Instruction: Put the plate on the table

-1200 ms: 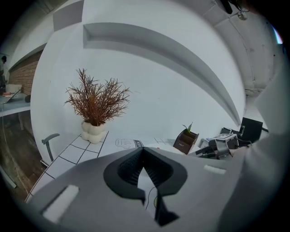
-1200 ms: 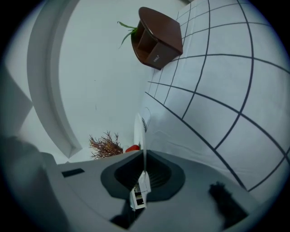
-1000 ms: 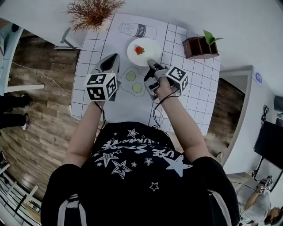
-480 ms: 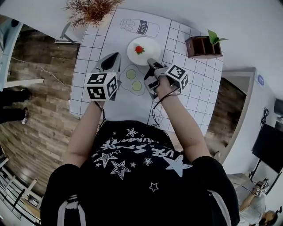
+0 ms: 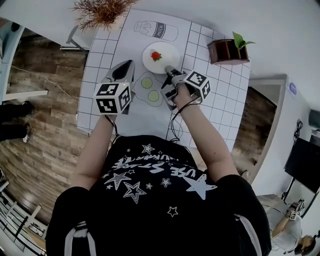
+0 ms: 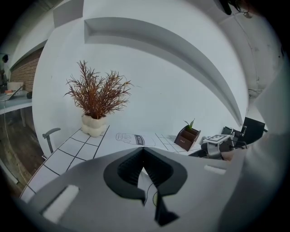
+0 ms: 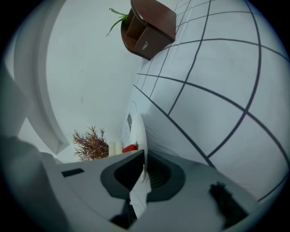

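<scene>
A white plate point(image 5: 160, 57) with a red strawberry point(image 5: 156, 56) on it is over the far middle of the white gridded table point(image 5: 220, 105). My right gripper point(image 5: 169, 70) is shut on the plate's near rim. In the right gripper view the plate's rim point(image 7: 136, 131) runs in between the pads, and the strawberry point(image 7: 129, 148) shows just past them. My left gripper point(image 5: 129, 64) hovers to the left of the plate, apart from it. Its jaws meet at the tip point(image 6: 143, 150) with nothing held.
A dried plant in a white vase point(image 5: 103, 12) stands at the table's far left corner. A brown wooden box with a green sprig point(image 5: 227, 51) stands at the far right. Drawings of a milk bottle point(image 5: 155, 31) and fried eggs point(image 5: 150, 90) are printed on the table top. Wooden floor lies to the left.
Almost nothing has moved. The right gripper keeps its hold on the plate's rim, and both have shifted a touch farther away. The left gripper stays where it was.
</scene>
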Action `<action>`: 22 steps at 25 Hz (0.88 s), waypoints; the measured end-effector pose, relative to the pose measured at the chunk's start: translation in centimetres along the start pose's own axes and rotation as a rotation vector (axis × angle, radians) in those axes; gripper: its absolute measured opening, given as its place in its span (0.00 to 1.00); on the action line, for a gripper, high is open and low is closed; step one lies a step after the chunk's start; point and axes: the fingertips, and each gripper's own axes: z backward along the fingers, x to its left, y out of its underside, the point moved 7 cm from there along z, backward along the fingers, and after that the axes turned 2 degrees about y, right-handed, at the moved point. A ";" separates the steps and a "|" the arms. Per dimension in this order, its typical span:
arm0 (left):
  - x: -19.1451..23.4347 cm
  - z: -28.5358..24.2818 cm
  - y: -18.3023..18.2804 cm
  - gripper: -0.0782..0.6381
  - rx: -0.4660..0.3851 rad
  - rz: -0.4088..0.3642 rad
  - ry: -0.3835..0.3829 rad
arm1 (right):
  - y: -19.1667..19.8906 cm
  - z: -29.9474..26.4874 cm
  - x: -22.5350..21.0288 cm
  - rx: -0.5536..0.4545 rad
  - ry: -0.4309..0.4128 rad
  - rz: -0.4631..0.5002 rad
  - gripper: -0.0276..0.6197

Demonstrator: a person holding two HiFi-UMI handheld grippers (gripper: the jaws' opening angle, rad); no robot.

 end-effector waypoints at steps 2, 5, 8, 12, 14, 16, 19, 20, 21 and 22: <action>0.2 0.2 -0.1 0.12 -0.007 0.001 -0.002 | 0.0 0.1 0.2 -0.010 0.002 0.021 0.07; 0.5 0.6 -0.3 0.12 -0.022 0.003 -0.004 | -0.2 0.2 0.4 -0.030 -0.013 0.035 0.08; 0.7 1.0 -0.6 0.12 -0.040 0.008 -0.002 | -0.2 0.2 0.5 -0.031 -0.013 0.031 0.11; 0.8 1.6 -0.7 0.12 -0.052 0.012 0.001 | 0.3 0.4 0.4 -0.030 0.016 0.041 0.21; 0.8 1.9 -0.7 0.12 -0.056 0.012 0.004 | 0.5 0.6 0.3 -0.030 0.023 0.038 0.22; 0.8 2.2 -0.6 0.12 -0.060 0.012 0.010 | 0.8 0.7 0.1 -0.032 0.024 0.020 0.22; 0.7 2.5 -0.3 0.12 -0.060 0.014 0.020 | 1.2 1.2 -0.5 -0.044 0.038 0.001 0.22; 0.6 2.7 -0.2 0.12 -0.060 0.014 0.023 | 1.3 1.4 -0.8 -0.050 0.042 -0.003 0.22; 0.6 2.8 -0.1 0.12 -0.060 0.014 0.028 | 1.4 1.7 -0.9 -0.055 0.044 -0.007 0.22; 0.5 2.9 0.0 0.12 -0.060 0.014 0.032 | 1.5 1.9 -1.0 -0.060 0.043 -0.010 0.22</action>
